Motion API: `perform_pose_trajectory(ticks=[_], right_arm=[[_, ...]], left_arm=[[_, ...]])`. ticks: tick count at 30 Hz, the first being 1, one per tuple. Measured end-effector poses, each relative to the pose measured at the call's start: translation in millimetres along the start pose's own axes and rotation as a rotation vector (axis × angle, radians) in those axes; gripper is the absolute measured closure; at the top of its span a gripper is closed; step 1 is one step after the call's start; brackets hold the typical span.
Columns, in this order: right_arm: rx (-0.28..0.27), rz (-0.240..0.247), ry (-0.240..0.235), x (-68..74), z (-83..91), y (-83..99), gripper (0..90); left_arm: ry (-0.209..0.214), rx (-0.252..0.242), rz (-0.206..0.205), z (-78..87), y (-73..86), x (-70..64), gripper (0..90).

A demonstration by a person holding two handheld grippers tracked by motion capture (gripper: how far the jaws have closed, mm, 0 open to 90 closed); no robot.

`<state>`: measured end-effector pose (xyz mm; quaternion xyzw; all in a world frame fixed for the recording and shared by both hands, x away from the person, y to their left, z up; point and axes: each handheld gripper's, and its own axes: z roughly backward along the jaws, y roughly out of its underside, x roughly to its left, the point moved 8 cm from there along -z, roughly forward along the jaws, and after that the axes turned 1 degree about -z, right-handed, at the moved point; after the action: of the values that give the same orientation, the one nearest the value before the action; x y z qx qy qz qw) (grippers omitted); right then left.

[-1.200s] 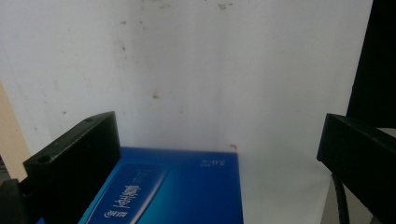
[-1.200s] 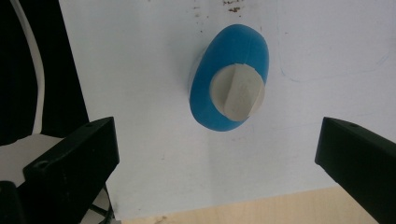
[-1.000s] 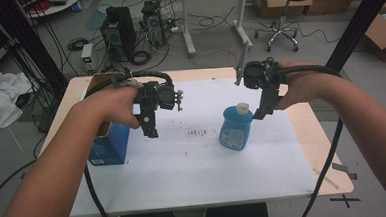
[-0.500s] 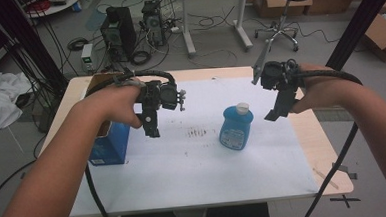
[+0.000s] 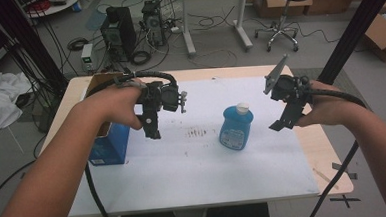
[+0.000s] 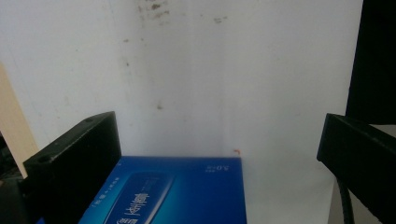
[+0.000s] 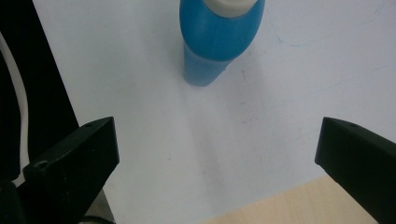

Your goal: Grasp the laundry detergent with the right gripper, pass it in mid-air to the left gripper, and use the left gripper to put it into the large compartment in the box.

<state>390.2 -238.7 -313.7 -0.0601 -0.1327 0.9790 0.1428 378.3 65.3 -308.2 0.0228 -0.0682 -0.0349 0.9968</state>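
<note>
A blue bottle (image 5: 236,128) stands upright mid-tabltop (image 5: 199,168). The right tongs (image 5: 281,124) hover beside it, jaws apart and empty. The left tongs (image 5: 152,131) gape above a blue box (image 5: 108,143). Next move, likely: close in on the bottle.

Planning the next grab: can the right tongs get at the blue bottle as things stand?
Probably yes. The right tongs hang open beside the blue bottle, which stands upright on the white sheet with bare sheet between them. The blue box and left tongs are on the bottle's far side.
</note>
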Motion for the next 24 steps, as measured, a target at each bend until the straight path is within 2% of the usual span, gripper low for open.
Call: perform_pose_trajectory(ticks=[4,12,20,24], right_arm=[[-0.035,-0.023,-0.003,-0.1,-10.7,7.0,0.0],[-0.139,-0.073,-0.031,3.2,-37.9,14.0,0.0],[-0.204,-0.11,-0.054,3.7,-69.7,16.7,0.0],[-0.239,-0.125,-0.056,1.4,-78.4,18.7,0.0]], left_arm=[[0.002,-0.003,0.0,0.7,1.8,-1.6,0.1],[0.001,-0.011,0.011,0.0,8.9,-3.5,0.0],[0.003,-0.008,0.014,0.1,13.0,-5.4,0.0],[0.003,-0.011,0.02,-0.4,14.6,-6.0,0.1]])
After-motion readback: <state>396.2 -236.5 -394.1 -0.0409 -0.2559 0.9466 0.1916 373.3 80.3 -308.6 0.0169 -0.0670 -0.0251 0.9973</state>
